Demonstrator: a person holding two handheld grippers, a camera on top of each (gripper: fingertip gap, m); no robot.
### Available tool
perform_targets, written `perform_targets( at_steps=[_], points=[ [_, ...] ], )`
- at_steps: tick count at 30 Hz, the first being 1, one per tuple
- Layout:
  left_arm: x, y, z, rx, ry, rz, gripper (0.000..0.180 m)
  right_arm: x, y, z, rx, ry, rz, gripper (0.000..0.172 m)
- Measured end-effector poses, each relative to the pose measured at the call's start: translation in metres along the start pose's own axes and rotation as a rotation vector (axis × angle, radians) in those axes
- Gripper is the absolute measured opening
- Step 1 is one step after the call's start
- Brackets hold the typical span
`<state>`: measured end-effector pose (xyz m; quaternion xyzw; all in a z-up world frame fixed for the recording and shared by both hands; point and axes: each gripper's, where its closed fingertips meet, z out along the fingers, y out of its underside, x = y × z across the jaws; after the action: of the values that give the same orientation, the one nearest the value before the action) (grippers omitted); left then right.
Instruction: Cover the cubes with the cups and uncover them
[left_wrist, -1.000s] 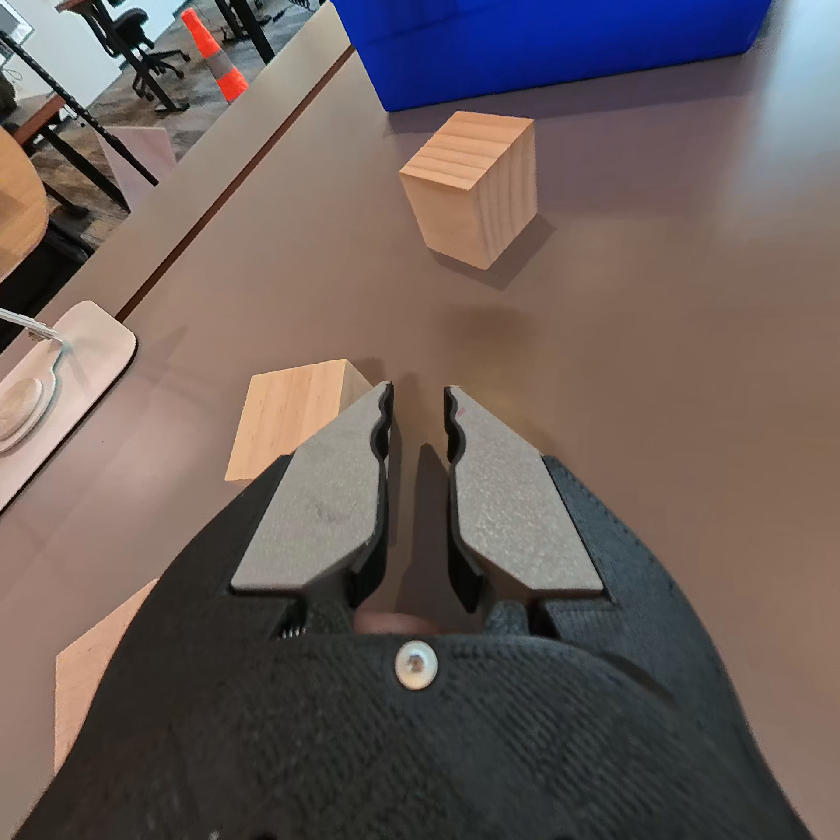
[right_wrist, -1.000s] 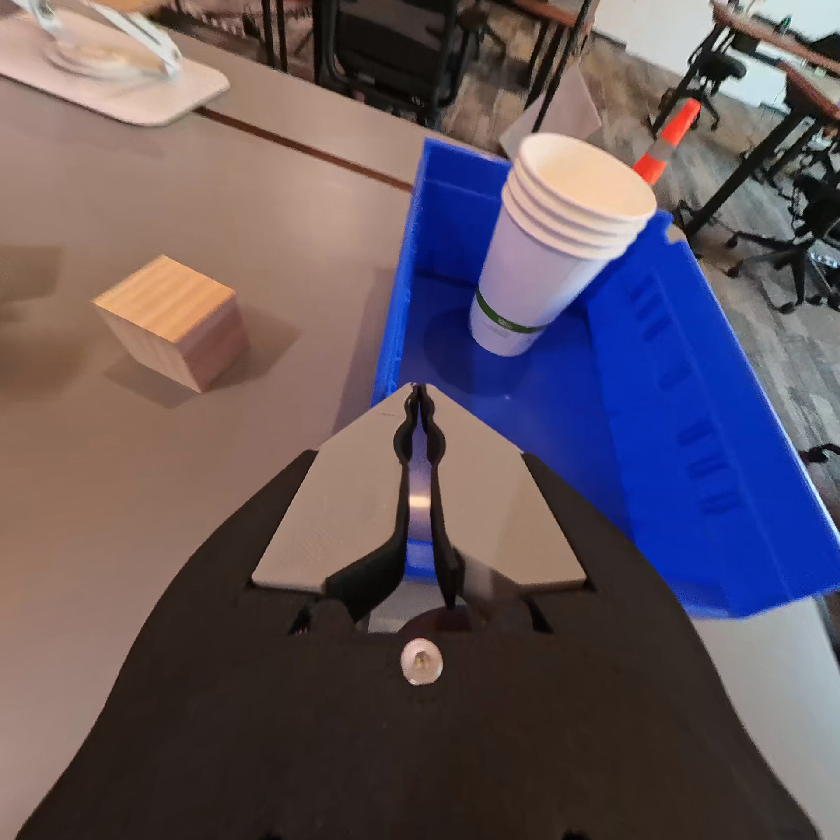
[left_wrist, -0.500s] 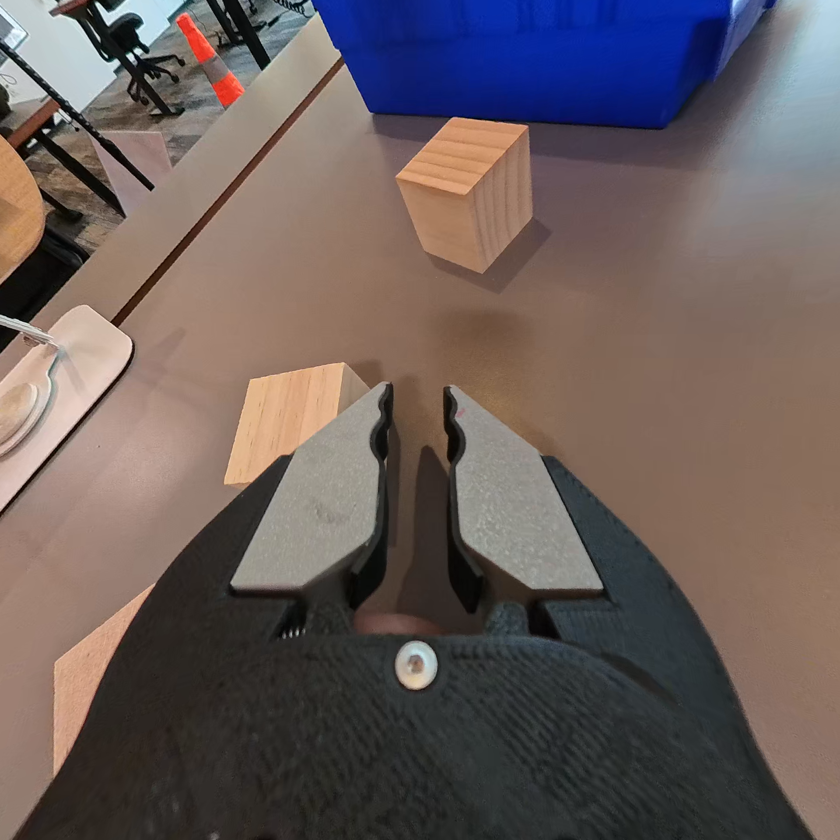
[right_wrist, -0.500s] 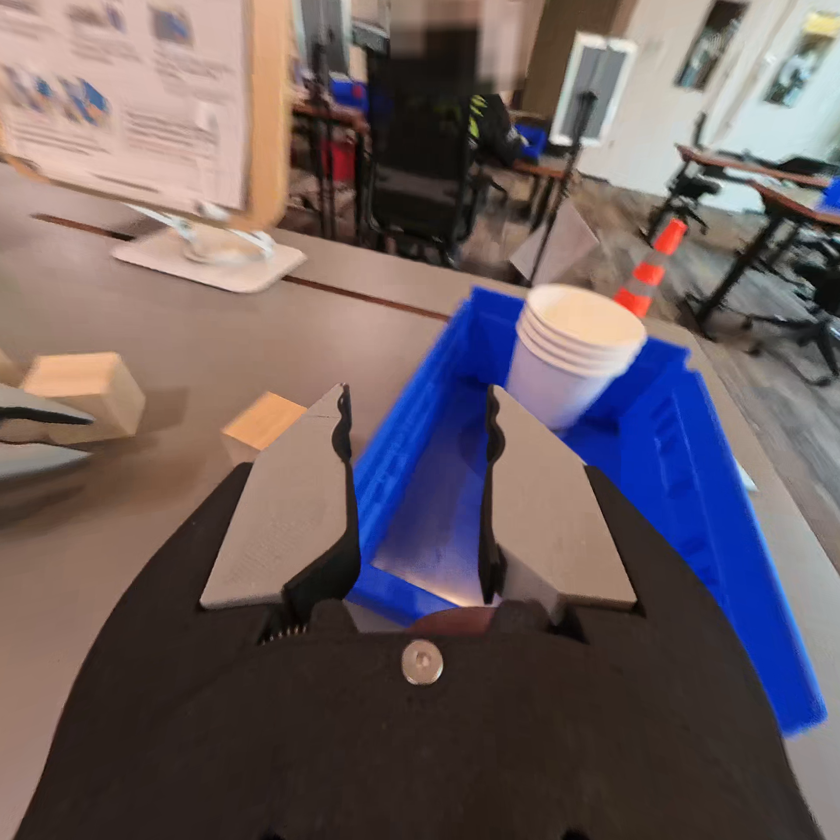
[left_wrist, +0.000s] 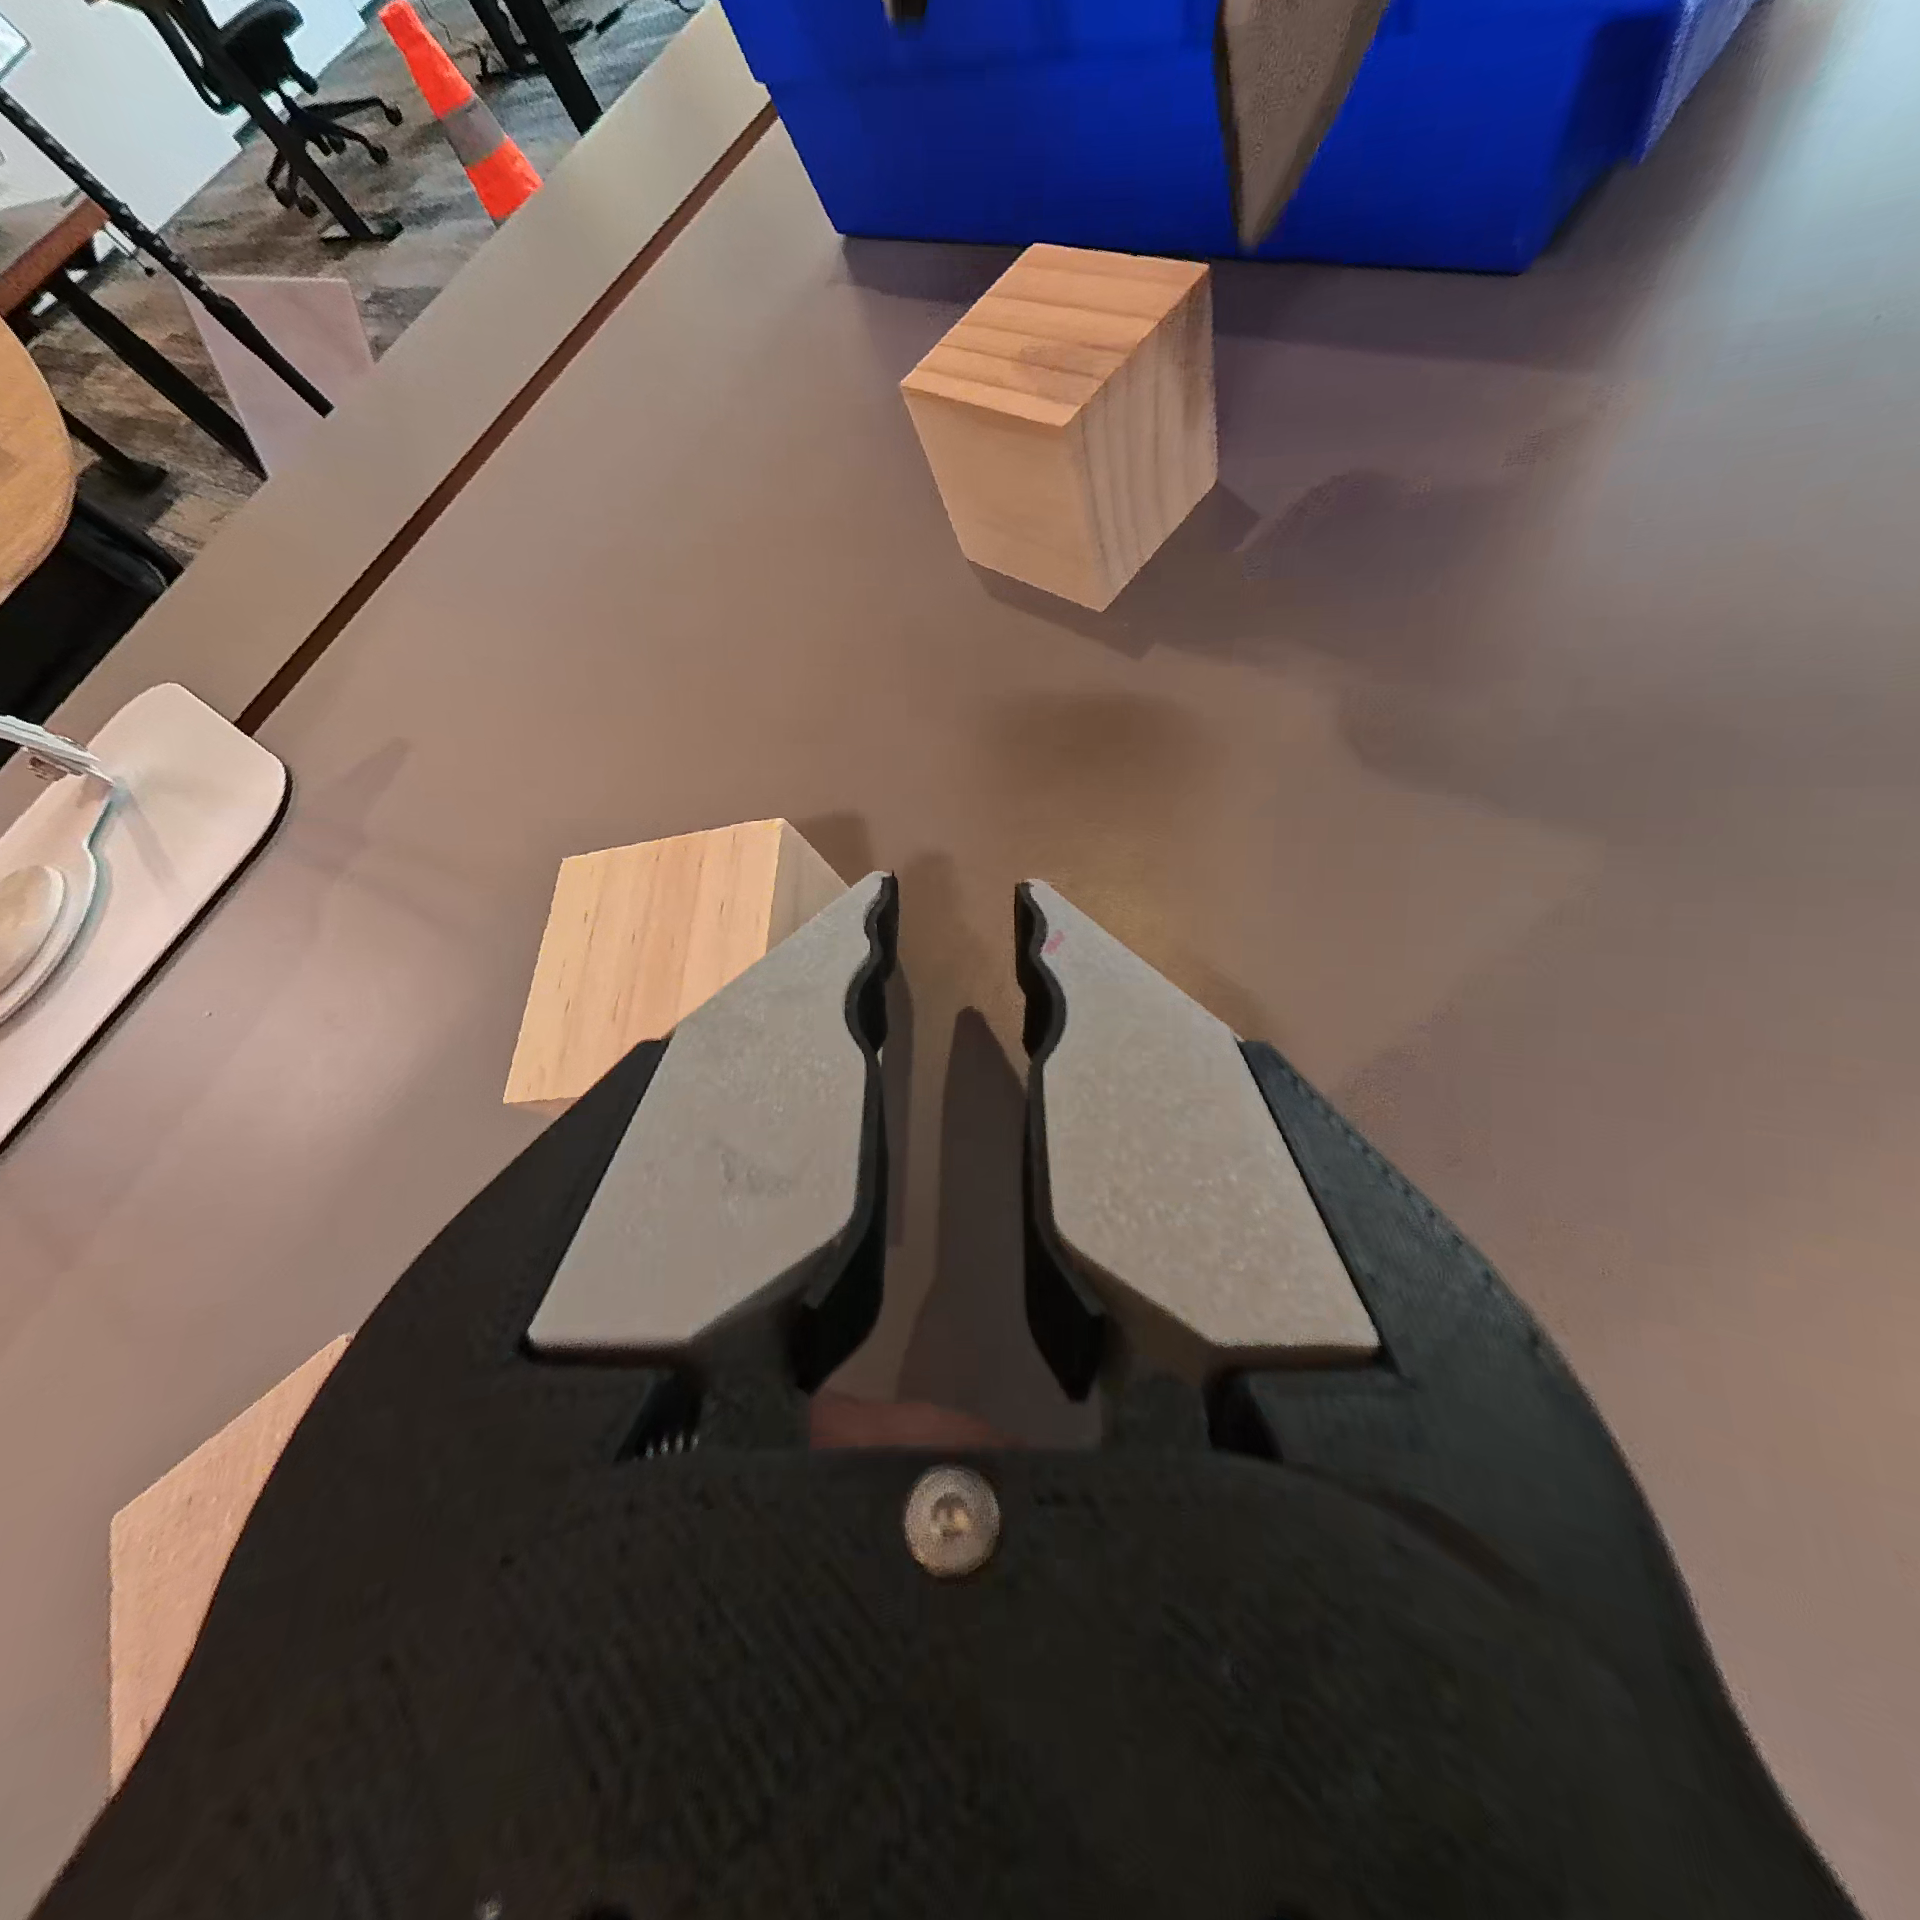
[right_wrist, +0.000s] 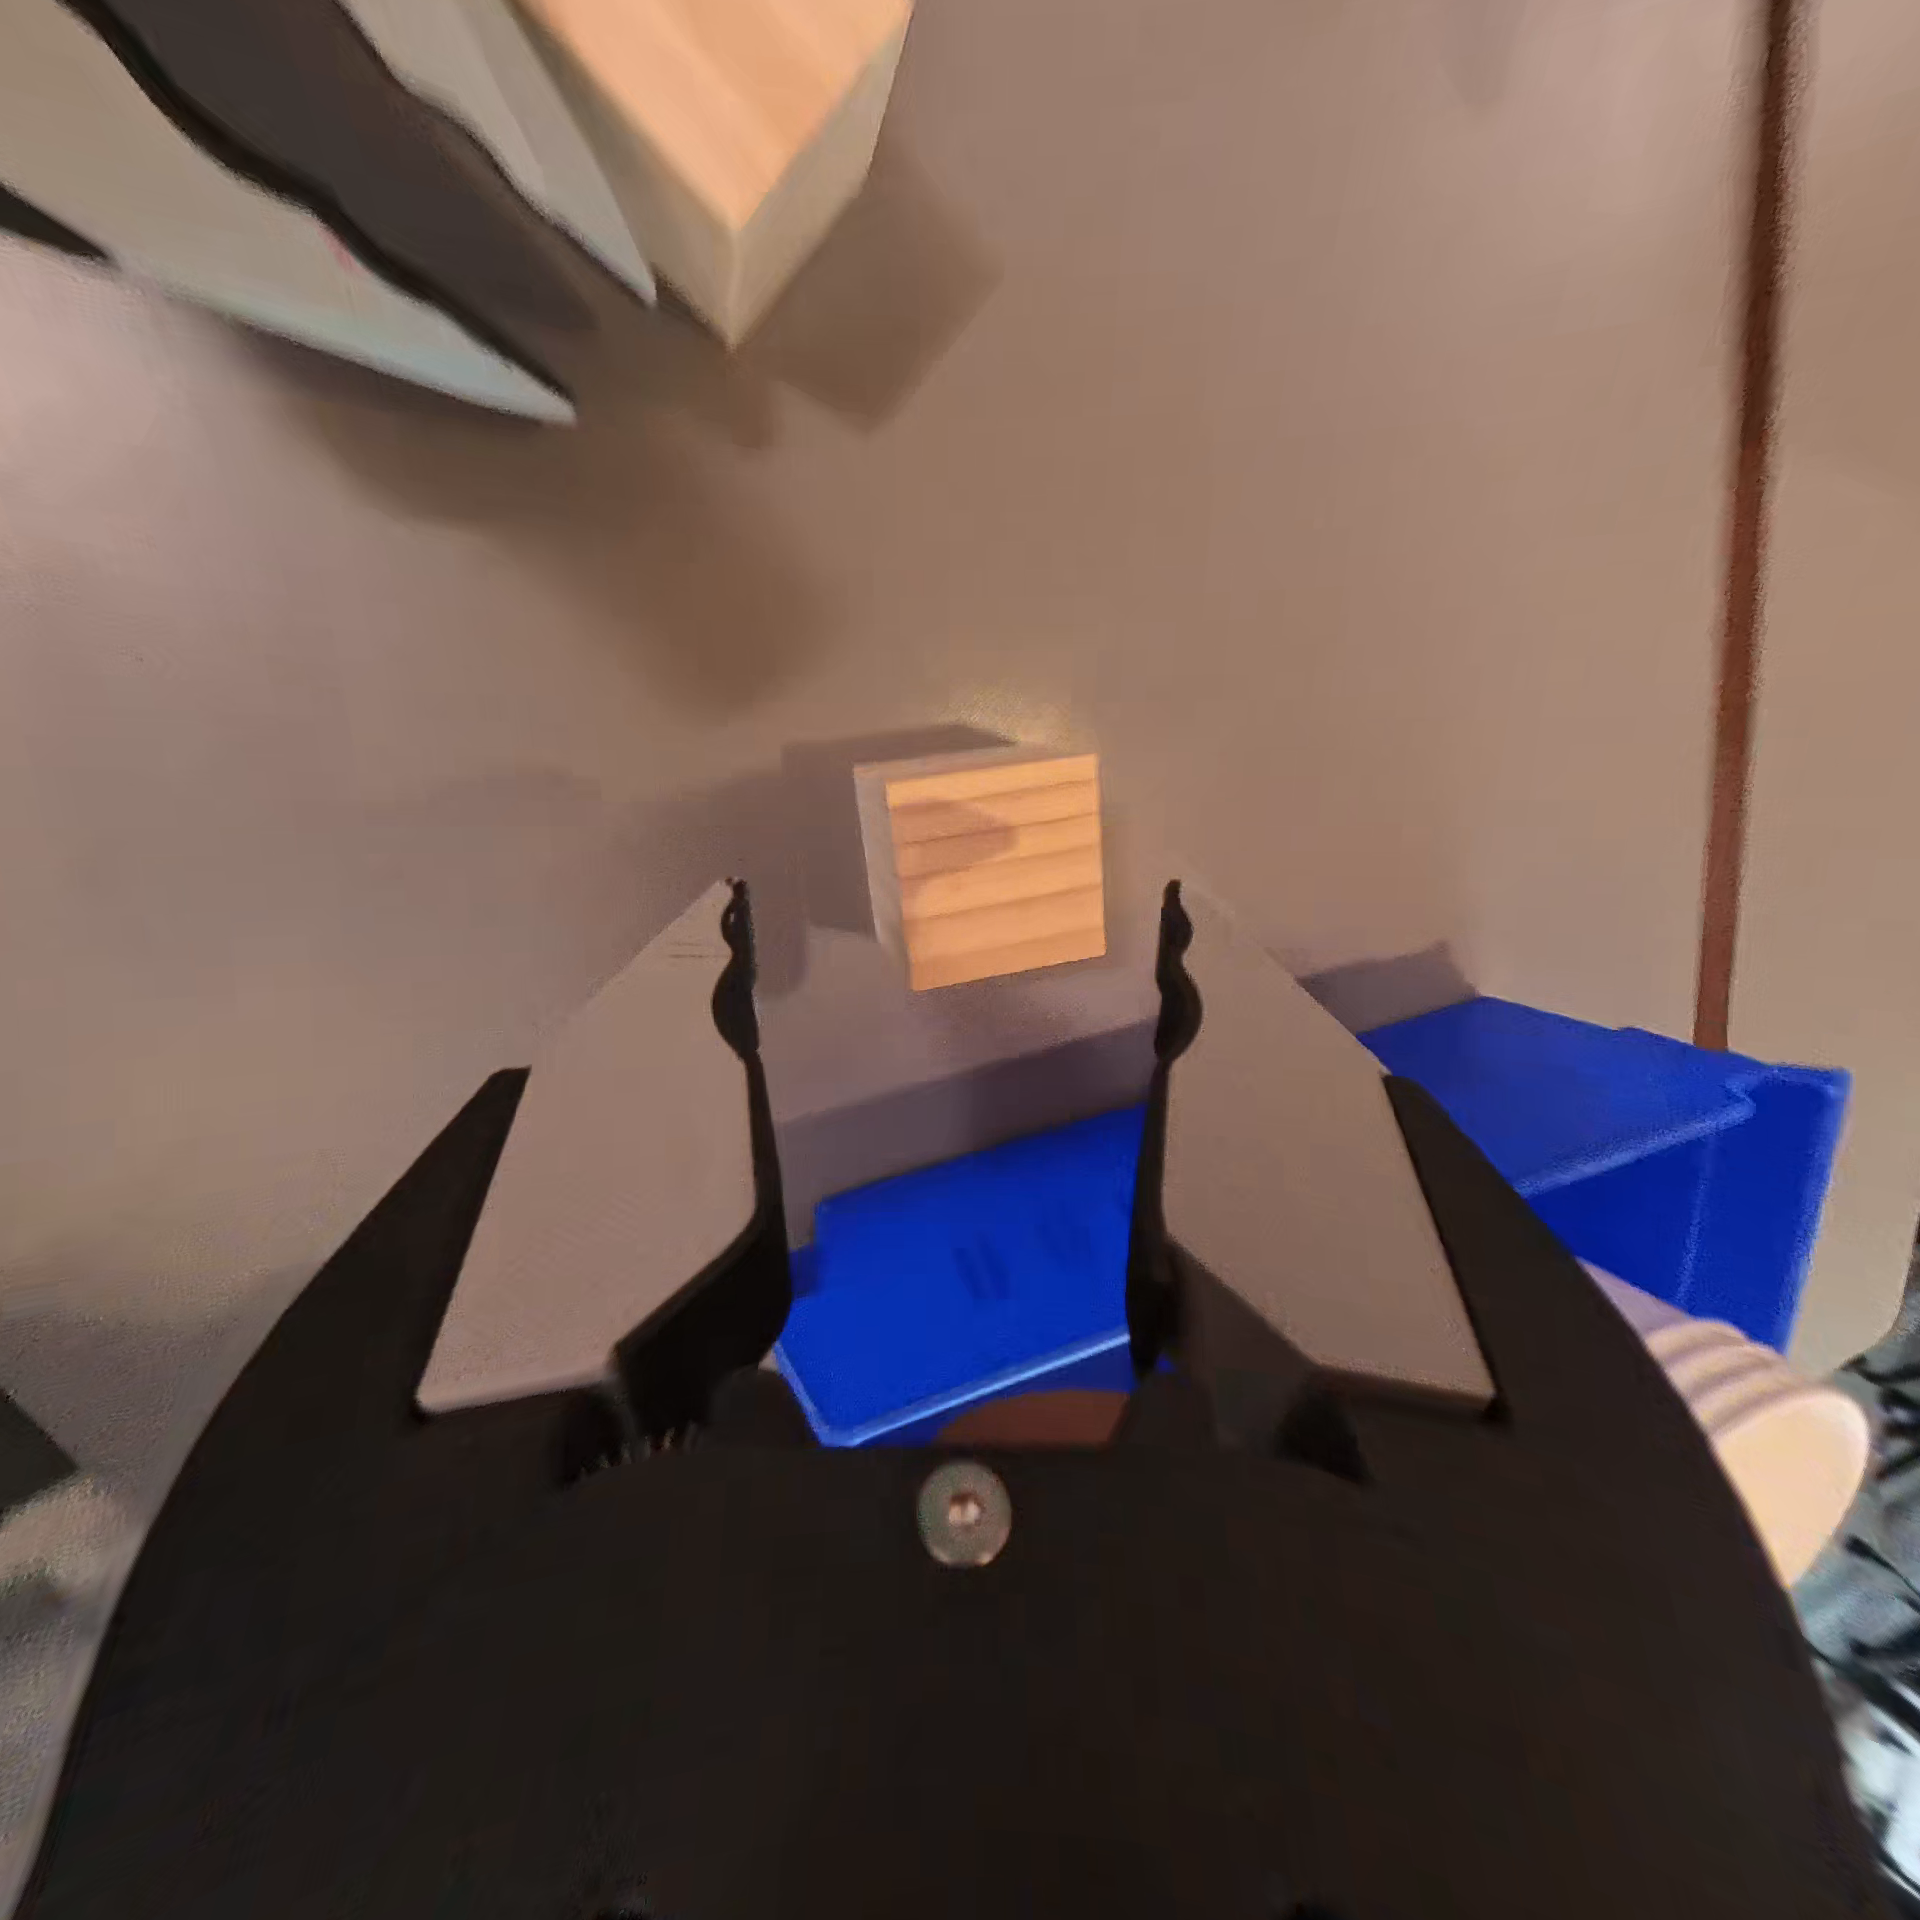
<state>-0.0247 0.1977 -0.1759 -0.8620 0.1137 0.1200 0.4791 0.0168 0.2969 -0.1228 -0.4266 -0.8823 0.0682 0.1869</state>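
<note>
The right hand-held gripper hangs spread and empty above the blue bin, likely turning for the cups; the left hand-held gripper idles slightly parted over the worktop

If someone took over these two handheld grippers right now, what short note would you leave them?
Left gripper: jaws slightly apart, empty, low over the brown table.
Right gripper: wide open, empty, above the blue plastic bin.
Three bare wooden cubes: far one near the bin, a second beside the left fingers, a third by the gripper body.
White paper cups barely show at the frame edge.
Done: nothing covered. Left: everything.
</note>
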Motion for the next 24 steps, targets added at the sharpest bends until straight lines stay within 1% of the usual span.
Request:
perform_targets(
  at_steps=[1,3,5,8,10,12,14,16,19,21,24],
  points=[
    [0.000,0.000,0.000,0.000,0.000,-0.001,0.021,-0.002,0.004,0.010,-0.071,-0.024,-0.033,0.078],
    [-0.002,0.000,-0.001,0.002,0.000,-0.007,0.021,0.000,0.013,0.031,-0.194,-0.036,-0.084,0.077],
    [-0.003,-0.002,-0.003,0.009,-0.002,-0.014,0.021,0.003,0.021,0.051,-0.268,-0.035,-0.100,0.064],
    [-0.004,-0.005,-0.005,0.022,-0.001,-0.020,0.021,0.007,0.025,0.071,-0.290,-0.040,-0.088,0.061],
    [-0.003,-0.006,-0.005,0.023,0.003,-0.018,0.021,0.007,0.023,0.073,-0.274,-0.054,-0.067,0.060],
    [-0.001,-0.006,-0.005,0.022,0.002,-0.008,0.021,0.003,0.024,0.071,-0.260,-0.065,-0.089,0.060],
    [-0.001,-0.009,-0.007,0.030,-0.002,-0.002,0.021,0.001,0.022,0.062,-0.231,-0.046,-0.110,0.060],
    [-0.001,-0.009,-0.007,0.033,-0.002,-0.004,0.021,0.002,0.013,0.044,-0.149,-0.018,-0.100,0.060],
    [-0.002,-0.008,-0.007,0.030,-0.005,-0.010,0.021,0.009,-0.005,0.002,0.022,0.040,-0.049,0.060],
    [-0.003,-0.007,-0.006,0.026,-0.006,-0.011,0.021,0.015,-0.010,-0.032,0.133,0.080,-0.012,0.060],
    [-0.003,-0.007,-0.006,0.028,-0.007,-0.012,0.021,0.024,-0.001,-0.075,0.230,0.137,0.044,0.060]
  ],
)
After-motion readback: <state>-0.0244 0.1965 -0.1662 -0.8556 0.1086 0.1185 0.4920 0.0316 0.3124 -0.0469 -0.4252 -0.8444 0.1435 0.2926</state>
